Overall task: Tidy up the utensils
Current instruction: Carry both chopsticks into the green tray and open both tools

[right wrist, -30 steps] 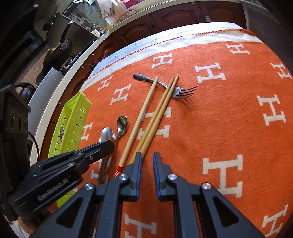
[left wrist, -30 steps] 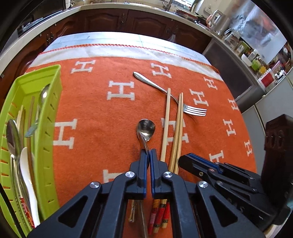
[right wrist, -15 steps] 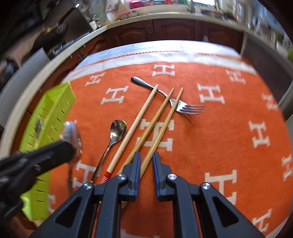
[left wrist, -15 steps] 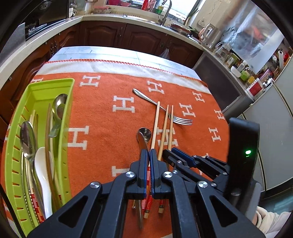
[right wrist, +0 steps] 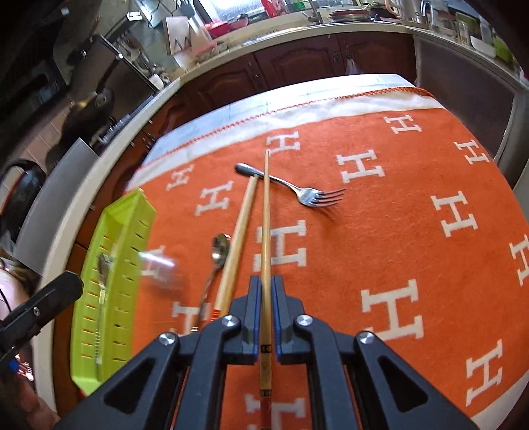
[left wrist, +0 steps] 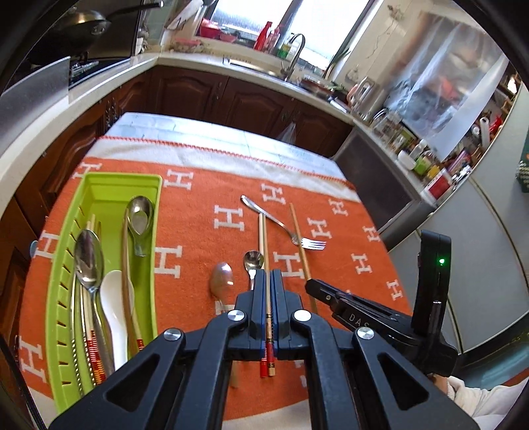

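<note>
Kitchen table, orange cloth (left wrist: pixel 205 211) | left gripper (left wrist: pixel 268 276) now lifted, clamped on chopstick (left wrist: pixel 263 238) | right gripper (right wrist: pixel 264 281) just closed on second chopstick (right wrist: pixel 266 215) | green tray (left wrist: pixel 109 185) next.

Black left gripper (left wrist: pixel 268 281), blue-edged fingers (left wrist: pixel 257 297), silver screws, white sleeve (left wrist: pixel 489 397).

Orange blanket (left wrist: pixel 205 211) carries green tray (left wrist: pixel 59 297), fork (left wrist: pixel 281 225), spoon (left wrist: pixel 253 264)

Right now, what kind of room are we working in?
A home kitchen, most likely: a sink faucet below the window, dark wood cabinets under a pale counter, and a pan on the stove. Utensils lie on an orange blanket.
</note>
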### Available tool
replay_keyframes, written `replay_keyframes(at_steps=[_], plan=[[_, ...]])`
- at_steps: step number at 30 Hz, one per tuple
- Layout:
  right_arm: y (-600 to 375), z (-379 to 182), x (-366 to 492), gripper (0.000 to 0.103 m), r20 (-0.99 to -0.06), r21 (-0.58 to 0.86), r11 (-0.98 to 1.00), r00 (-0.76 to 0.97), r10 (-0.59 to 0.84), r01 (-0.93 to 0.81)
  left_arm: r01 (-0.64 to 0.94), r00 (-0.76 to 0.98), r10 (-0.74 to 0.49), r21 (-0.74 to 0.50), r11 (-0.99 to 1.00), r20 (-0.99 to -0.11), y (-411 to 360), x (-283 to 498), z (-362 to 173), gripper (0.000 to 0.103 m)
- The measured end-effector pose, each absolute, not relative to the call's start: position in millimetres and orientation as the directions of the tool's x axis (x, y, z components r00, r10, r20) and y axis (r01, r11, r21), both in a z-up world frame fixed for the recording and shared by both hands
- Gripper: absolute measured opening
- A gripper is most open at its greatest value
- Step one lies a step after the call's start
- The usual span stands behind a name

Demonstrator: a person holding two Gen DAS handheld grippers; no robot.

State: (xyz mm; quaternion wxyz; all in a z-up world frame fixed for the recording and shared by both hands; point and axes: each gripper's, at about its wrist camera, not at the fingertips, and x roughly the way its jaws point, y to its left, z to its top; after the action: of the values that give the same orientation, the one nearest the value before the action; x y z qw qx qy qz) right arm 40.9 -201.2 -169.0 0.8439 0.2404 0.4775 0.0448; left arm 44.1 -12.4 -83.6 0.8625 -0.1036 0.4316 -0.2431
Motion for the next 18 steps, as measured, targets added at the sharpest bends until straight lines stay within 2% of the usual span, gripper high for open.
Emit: replay_keyframes(at_steps=[7,10,14,18], plan=[[-176,-151,37,0.006,-0.748,0.490,0.869,0.546,0.377,0.072,0.329,0.545,-0.508,-0.387,0.862,-0.668,9,25,-65,0.000],[-169,-153,38,0.006,-0.752,0.499,0.864,0.527,0.397,0.062,0.316,0.504,-0.537,-0.434,0.844,-0.677,17,28,-73,0.000],[-164,-155,37,0.006,-0.754,0.506,0.862,0.509,0.415,0.046,0.272,0.455,-0.543,-0.470,0.840,-0.706,20,33,-93,0.007],[-158,-155,37,0.006,-0.730,0.546,0.838,0.495,0.471,0.008,0.231,0.452,-0.501,-0.446,0.865,-0.738,21,34,-105,0.013]])
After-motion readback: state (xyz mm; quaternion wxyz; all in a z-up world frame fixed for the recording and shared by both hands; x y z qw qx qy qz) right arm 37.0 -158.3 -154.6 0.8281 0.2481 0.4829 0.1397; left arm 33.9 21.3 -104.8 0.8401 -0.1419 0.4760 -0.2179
